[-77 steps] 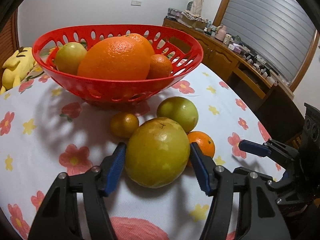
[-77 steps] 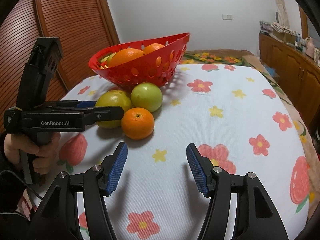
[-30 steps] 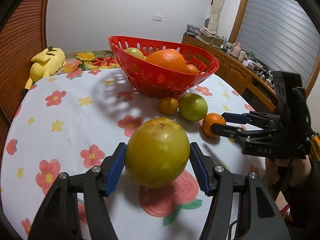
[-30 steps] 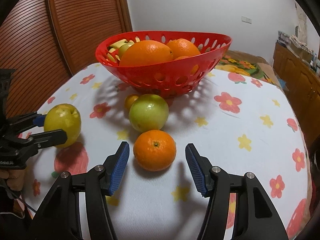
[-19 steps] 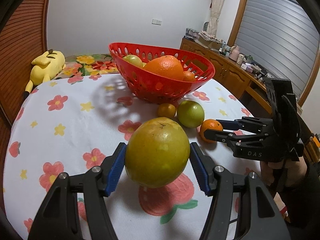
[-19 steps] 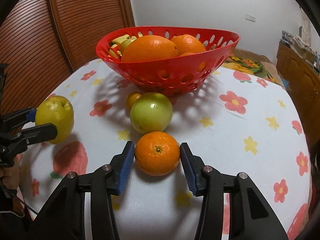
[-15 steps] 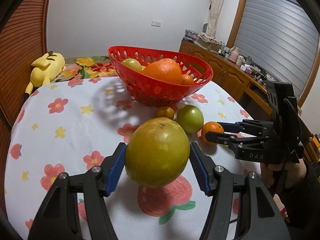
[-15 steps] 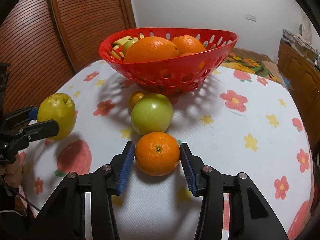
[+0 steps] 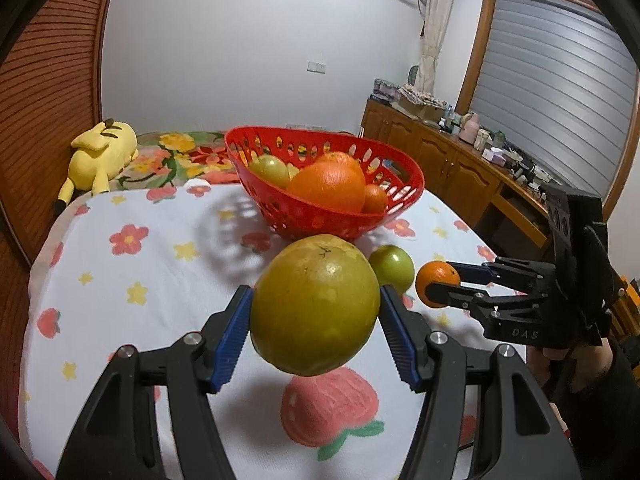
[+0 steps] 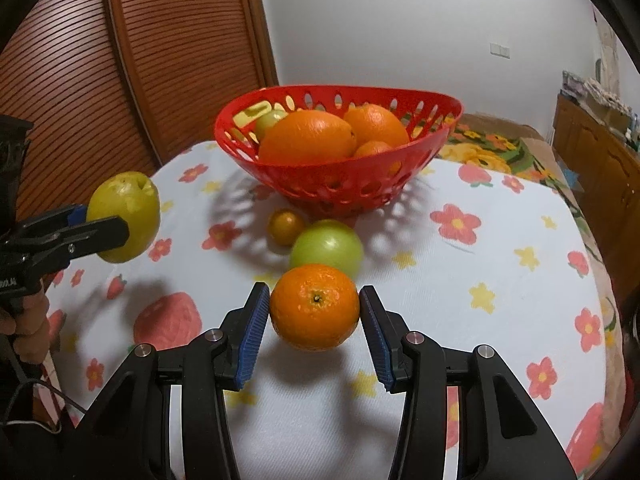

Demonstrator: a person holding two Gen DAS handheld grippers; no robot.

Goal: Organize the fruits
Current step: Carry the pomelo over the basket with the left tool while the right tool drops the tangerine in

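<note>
The left hand-held gripper (image 9: 316, 338) is clenched on a large yellow-green citrus fruit (image 9: 315, 306), its blue pads pressed against the fruit's two sides. The fruit hangs clear of the flowered cloth (image 9: 160, 264), above a big printed strawberry. From the right wrist view the same fruit (image 10: 125, 216) shows at the left edge, pinched between black fingers, with a hand (image 10: 24, 322) on the grip below it.

The right hand-held gripper (image 10: 314, 330) grasps a small orange (image 10: 315, 306), stem end facing the camera. Its jaws have just been closing, and the orange sits between them with both pads on its skin. Seen from the left wrist view, that orange (image 9: 437, 283) is held up off the cloth at the tip of the other tool, to the right of the big fruit.

Behind both, a red perforated basket (image 10: 340, 178) stands on the cloth-covered surface, holding a large orange (image 10: 308, 142), more oranges beside it and a green fruit at the back. Just in front of the basket lie a green apple-like fruit (image 10: 326, 250) and a small dark tangerine (image 10: 286, 226), close together on the cloth.

A yellow plush toy (image 9: 100, 156) lies at the far left, and a wooden sideboard (image 9: 452, 172) runs along the right wall.
</note>
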